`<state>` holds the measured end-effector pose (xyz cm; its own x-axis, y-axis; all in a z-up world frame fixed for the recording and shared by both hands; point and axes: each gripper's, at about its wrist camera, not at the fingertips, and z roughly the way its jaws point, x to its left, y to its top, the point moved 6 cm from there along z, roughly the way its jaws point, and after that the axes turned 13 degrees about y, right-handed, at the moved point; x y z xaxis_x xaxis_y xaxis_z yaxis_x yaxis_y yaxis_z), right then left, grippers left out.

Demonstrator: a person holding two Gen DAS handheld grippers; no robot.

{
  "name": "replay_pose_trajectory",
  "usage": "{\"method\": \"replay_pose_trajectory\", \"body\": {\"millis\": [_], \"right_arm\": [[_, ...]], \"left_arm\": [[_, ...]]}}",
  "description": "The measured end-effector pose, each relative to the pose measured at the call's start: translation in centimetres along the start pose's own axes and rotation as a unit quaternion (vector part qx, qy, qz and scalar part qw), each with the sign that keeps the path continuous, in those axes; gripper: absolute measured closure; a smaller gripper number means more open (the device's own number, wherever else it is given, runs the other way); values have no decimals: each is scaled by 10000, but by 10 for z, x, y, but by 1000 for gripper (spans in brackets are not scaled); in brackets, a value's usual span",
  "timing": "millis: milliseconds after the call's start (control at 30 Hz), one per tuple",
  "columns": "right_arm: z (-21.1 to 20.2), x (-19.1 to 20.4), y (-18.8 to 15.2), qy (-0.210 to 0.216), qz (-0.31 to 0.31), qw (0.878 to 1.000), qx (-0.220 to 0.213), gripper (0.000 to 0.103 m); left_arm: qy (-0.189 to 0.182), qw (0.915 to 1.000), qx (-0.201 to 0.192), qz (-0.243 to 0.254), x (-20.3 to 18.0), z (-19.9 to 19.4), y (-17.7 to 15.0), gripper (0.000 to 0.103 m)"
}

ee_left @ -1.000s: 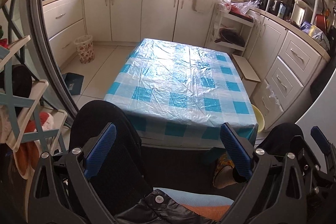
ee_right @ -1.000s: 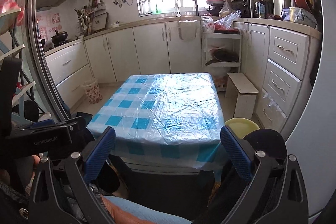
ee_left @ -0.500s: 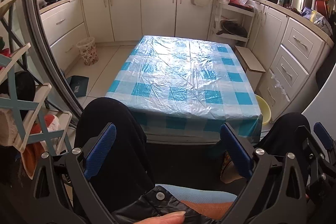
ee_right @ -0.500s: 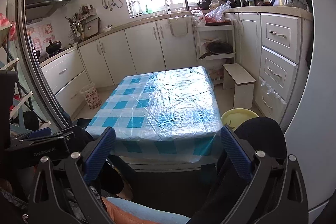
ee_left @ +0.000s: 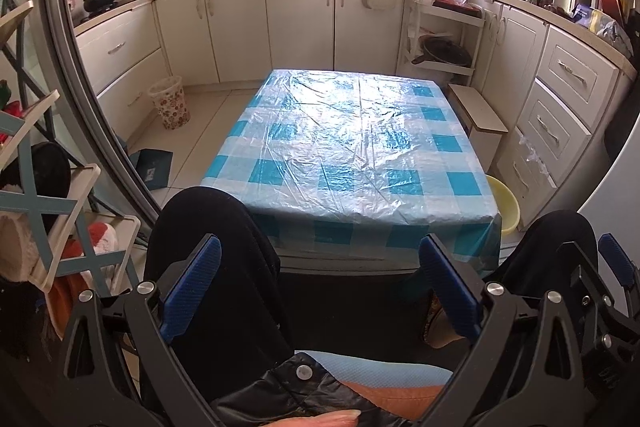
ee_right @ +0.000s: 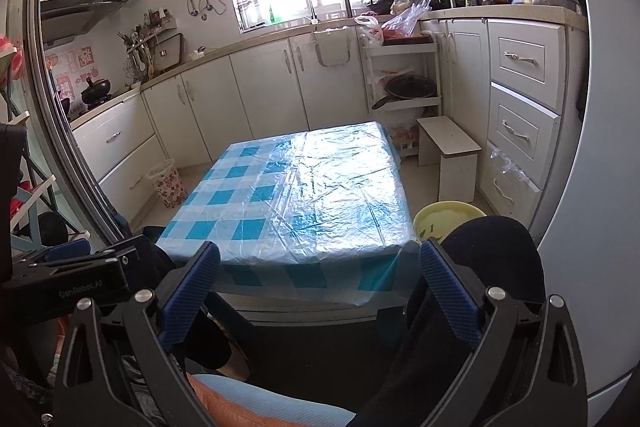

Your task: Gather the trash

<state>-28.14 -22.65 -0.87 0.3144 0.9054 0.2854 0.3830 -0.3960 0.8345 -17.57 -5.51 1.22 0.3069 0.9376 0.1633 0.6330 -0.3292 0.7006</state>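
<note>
Both views tilted; left tongs [ee_left: 320, 283] agape over table [ee_left: 360, 147].

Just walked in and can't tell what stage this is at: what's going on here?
A seated person holds the left gripper and the right gripper over their lap, both open and empty, facing the table. Its plastic-covered checked cloth shows no trash. A floral bin stands on the floor to the left, a yellow basin by the table's near right corner. Nothing is picked up yet.

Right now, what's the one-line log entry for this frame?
phase: pre-reach | left gripper: open, empty | right gripper: open, empty | table: no trash visible | wastebasket: floor, left of table
</note>
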Motion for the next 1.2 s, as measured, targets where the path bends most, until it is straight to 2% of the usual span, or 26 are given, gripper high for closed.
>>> {"method": "replay_pose_trajectory", "body": {"millis": [467, 1200], "right_arm": [[6, 8, -1, -66, -139, 9998, 125, 7], [8, 5, 0, -30, -167, 9997, 183, 7]], "left_arm": [[-40, 9999, -5, -163, 13, 5, 1, 8], [-15, 10000, 18, -96, 11, 9, -1, 8]]}}
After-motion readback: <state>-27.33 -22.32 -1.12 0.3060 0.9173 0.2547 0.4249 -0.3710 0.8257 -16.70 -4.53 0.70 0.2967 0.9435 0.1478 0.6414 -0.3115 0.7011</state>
